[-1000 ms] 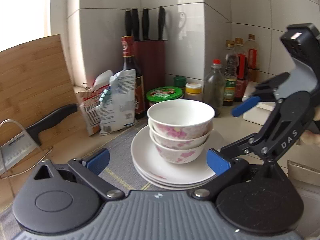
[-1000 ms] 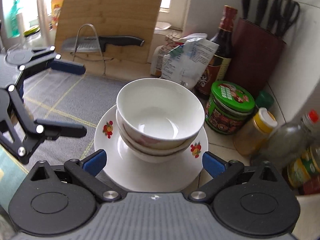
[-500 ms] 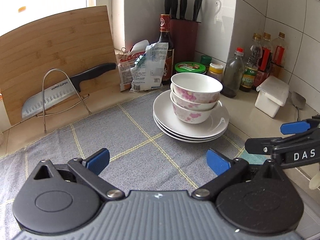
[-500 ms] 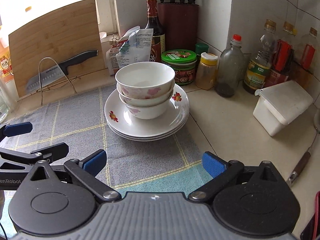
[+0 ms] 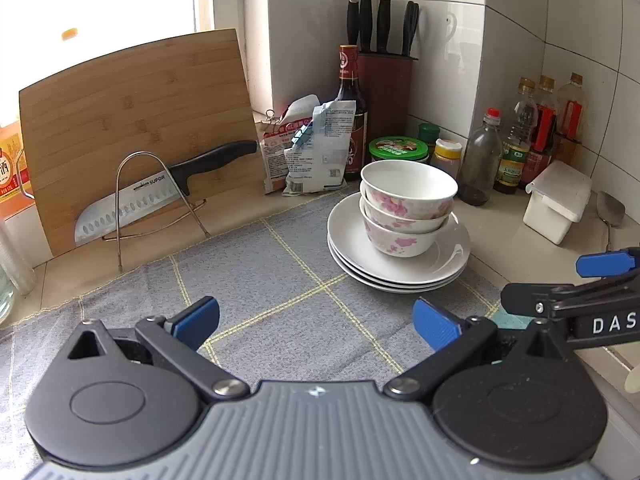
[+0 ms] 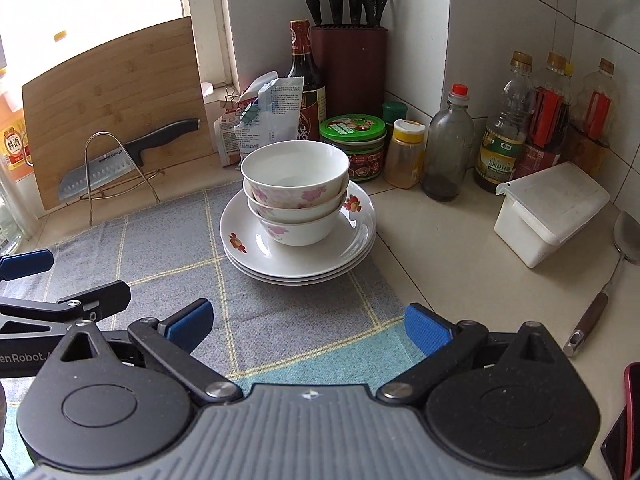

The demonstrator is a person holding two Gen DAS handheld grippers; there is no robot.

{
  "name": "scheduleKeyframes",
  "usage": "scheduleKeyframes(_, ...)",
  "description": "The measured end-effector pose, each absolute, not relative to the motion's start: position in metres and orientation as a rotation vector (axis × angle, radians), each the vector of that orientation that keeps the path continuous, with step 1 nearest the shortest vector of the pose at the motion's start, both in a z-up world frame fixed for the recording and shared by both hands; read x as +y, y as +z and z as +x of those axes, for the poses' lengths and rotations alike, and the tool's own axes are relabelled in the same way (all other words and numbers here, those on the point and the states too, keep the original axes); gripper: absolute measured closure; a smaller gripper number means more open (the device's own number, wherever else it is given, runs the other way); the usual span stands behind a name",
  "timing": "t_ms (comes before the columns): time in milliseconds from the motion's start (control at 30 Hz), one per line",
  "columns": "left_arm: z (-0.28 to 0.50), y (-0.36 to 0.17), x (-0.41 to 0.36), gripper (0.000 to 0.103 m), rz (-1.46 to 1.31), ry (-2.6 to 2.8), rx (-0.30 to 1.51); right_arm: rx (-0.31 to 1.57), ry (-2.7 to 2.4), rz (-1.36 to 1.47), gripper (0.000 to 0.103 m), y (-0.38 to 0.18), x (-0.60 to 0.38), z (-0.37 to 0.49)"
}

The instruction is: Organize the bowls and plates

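Note:
Three white bowls with pink flowers [image 5: 406, 208] are nested on a stack of three white plates [image 5: 348, 236] at the far edge of a grey checked cloth [image 5: 280, 304]. The same bowls [image 6: 294, 190] and plates [image 6: 248, 240] show in the right wrist view. My left gripper [image 5: 316, 320] is open and empty, well back from the stack over the cloth. My right gripper [image 6: 306, 326] is open and empty, also back from the stack. Each gripper shows at the edge of the other's view, the right gripper [image 5: 568, 280] and the left gripper [image 6: 60, 280].
A bamboo cutting board [image 5: 132, 120] and a knife on a wire stand [image 5: 160, 188] are at the back left. A knife block [image 6: 348, 68], sauce bottles [image 6: 504, 136], jars [image 6: 354, 140] and packets [image 5: 308, 148] line the wall. A white lidded box [image 6: 552, 212] and a ladle [image 6: 608, 280] lie at the right.
Both grippers have pulled back and away from the stacked bowls and plates, which stay in place. The jaws stayed open and empty throughout.

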State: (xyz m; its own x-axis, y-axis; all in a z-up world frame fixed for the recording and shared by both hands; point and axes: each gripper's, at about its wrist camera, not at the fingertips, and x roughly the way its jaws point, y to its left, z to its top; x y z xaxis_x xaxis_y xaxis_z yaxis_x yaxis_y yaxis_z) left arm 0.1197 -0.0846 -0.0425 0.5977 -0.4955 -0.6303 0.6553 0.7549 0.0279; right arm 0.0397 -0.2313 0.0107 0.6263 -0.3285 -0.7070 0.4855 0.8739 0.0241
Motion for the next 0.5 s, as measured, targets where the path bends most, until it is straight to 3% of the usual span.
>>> scheduleKeyframes(500, 0.1169, -0.0401, -0.0868, 0.001, 0.274, -0.644, 0.639, 0.758, -0.489, 0.218, 0.000, 0.0126, -0.2306, 0.0380)
